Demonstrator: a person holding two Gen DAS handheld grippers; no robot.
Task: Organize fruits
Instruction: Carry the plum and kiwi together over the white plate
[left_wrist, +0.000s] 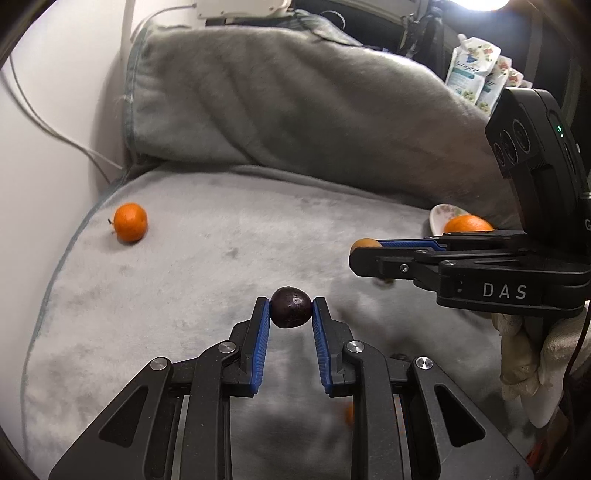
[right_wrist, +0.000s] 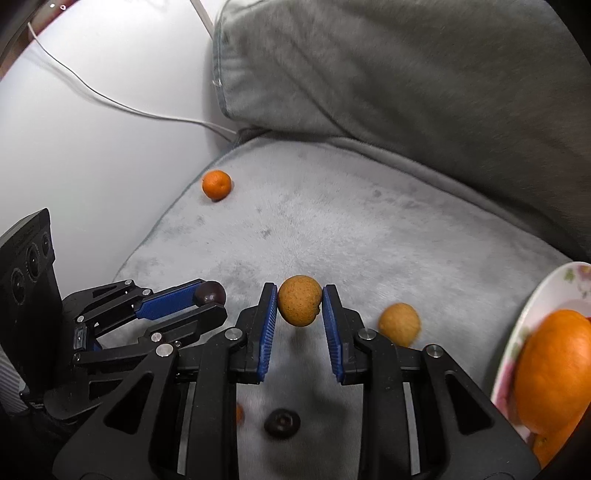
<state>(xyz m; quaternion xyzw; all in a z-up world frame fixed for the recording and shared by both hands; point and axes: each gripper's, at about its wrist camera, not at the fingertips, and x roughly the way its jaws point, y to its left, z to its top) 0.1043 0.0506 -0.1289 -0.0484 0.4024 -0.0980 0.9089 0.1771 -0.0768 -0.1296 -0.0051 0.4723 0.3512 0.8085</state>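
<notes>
My left gripper (left_wrist: 291, 305) is shut on a dark purple round fruit (left_wrist: 291, 307), lifted a little off the grey cushion (left_wrist: 207, 258); the same fruit (right_wrist: 209, 292) shows at the left gripper's tips in the right wrist view. My right gripper (right_wrist: 300, 303) is shut on a small tan rough-skinned fruit (right_wrist: 299, 301), also held above the cushion; its tip (left_wrist: 365, 243) shows in the left wrist view. A second tan fruit (right_wrist: 399, 324) lies beside the right finger. An orange mandarin (left_wrist: 130, 222) rests near the cushion's far left edge. Another dark fruit (right_wrist: 282, 423) lies under the right gripper.
A flowered white plate (right_wrist: 517, 332) with a large orange (right_wrist: 554, 369) sits at the right edge. A grey back pillow (left_wrist: 295, 103) rises behind the seat. White cables (right_wrist: 110, 99) run along the wall at left. Pouches (left_wrist: 476, 74) stand at the far right. A gloved hand (left_wrist: 524, 354) holds the right gripper.
</notes>
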